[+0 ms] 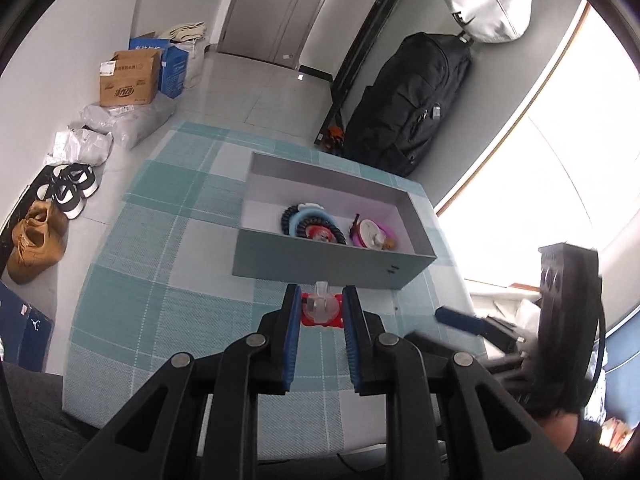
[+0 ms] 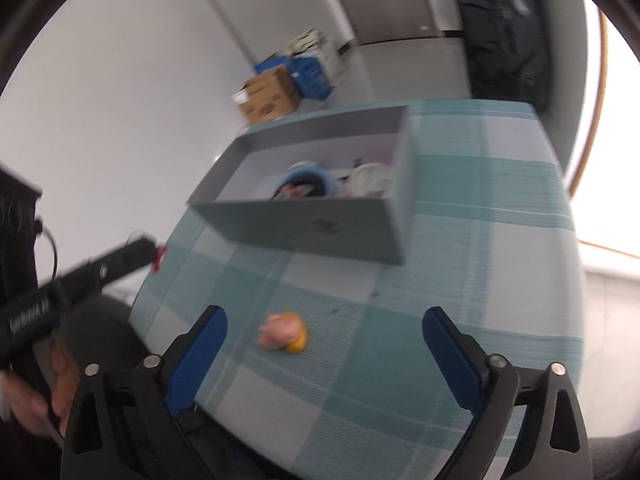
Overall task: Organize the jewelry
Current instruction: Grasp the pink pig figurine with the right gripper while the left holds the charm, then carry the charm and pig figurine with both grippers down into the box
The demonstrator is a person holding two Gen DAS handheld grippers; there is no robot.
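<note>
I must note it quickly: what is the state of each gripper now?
Left gripper: closed on the red and clear trinket.
Right gripper: open, holding nothing; the pink and yellow piece lies between its fingers.

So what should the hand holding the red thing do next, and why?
Probably carry it forward over the grey box and let go. The left gripper is shut on the red and clear trinket, just short of the box's near wall, and other pieces already lie inside. The right gripper is open around a pink and yellow piece on the checked cloth.

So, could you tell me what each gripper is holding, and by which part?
Left gripper: shut on the red-and-clear trinket, pinched across its clear middle. Right gripper: holds nothing.
</note>
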